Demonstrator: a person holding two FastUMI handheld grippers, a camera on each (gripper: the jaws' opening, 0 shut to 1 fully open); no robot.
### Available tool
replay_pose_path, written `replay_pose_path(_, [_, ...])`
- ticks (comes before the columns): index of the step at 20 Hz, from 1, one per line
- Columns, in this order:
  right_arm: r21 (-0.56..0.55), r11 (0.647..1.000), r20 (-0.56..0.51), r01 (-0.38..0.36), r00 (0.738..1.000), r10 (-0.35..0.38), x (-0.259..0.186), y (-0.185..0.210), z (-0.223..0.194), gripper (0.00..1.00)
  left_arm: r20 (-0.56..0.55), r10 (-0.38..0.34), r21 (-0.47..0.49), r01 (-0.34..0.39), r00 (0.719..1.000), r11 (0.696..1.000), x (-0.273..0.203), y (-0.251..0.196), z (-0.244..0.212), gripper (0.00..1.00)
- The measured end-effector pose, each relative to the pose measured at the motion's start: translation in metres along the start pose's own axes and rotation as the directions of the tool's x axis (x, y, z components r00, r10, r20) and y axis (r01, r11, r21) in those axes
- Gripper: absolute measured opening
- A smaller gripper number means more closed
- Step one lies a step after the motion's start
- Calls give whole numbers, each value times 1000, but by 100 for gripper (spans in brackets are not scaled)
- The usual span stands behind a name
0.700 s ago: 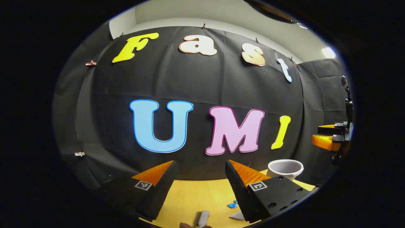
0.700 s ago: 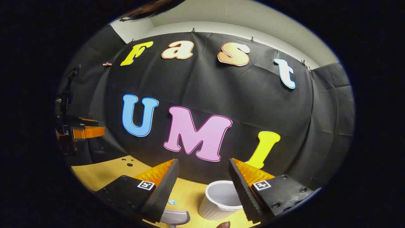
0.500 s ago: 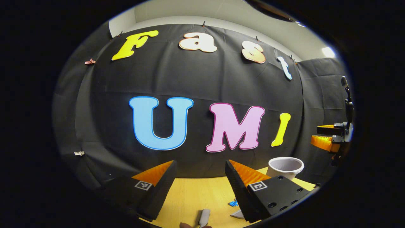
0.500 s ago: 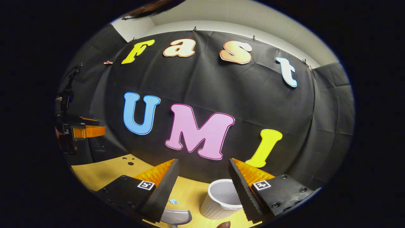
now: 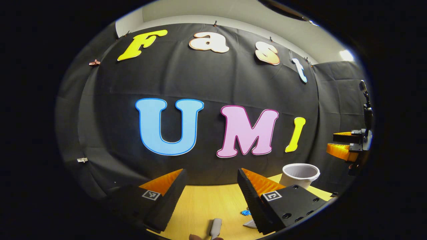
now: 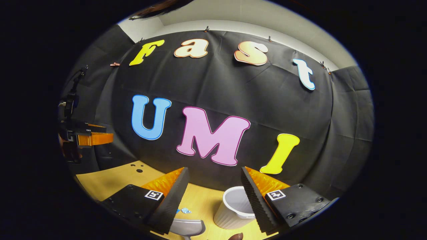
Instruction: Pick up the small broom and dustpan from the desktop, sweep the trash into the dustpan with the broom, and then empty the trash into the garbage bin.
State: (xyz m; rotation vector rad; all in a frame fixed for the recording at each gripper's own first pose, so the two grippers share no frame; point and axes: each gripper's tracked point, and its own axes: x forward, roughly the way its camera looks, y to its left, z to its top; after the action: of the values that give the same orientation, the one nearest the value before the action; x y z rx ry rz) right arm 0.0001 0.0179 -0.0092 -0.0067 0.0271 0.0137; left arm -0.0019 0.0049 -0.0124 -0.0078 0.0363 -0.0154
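Left gripper view: left tongs (image 5: 210, 186) spread wide, holding nothing, above the worktop (image 5: 203, 206).
Broom handle (image 5: 216, 228): lying on the worktop.
Trash (image 5: 246, 212): beside it.
Right gripper view: right tongs (image 6: 213, 190) gaping, empty.
Dustpan (image 6: 186, 227): below the tongs.
Garbage bin (image 6: 233, 210): upright beside the dustpan.

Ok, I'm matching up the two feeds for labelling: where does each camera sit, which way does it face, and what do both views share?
Left gripper view: rides on the left tool, held above the desk, facing the black cloth wall; its own two fingers stand apart at the bottom, the right tool at far right.
Right gripper view: rides on the right tool, facing the same wall; own fingers apart, the left tool at far left.
Shared: the white bin, blue scraps, and the desk.
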Motion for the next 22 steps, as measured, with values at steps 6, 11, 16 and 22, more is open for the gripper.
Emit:
replay_pose_path(6, [-18,999,-149,-43,988,39,-10,10,-37,96,-9,-23,25,23,1000,999,-8,0,-9,95])
replay_pose_path(11, [3,991,-405,-135,906,124,-37,38,-114,96,-31,-55,45,56,998,997,-15,2,-29,95])
replay_pose_path(16, [30,979,-587,-199,790,179,-58,60,-191,96,-55,-50,42,52,997,998,-17,8,-47,95])
replay_pose_path(22, [117,971,-799,-210,560,218,-89,71,-302,96,-89,-19,34,23,996,999,-17,17,-72,95])
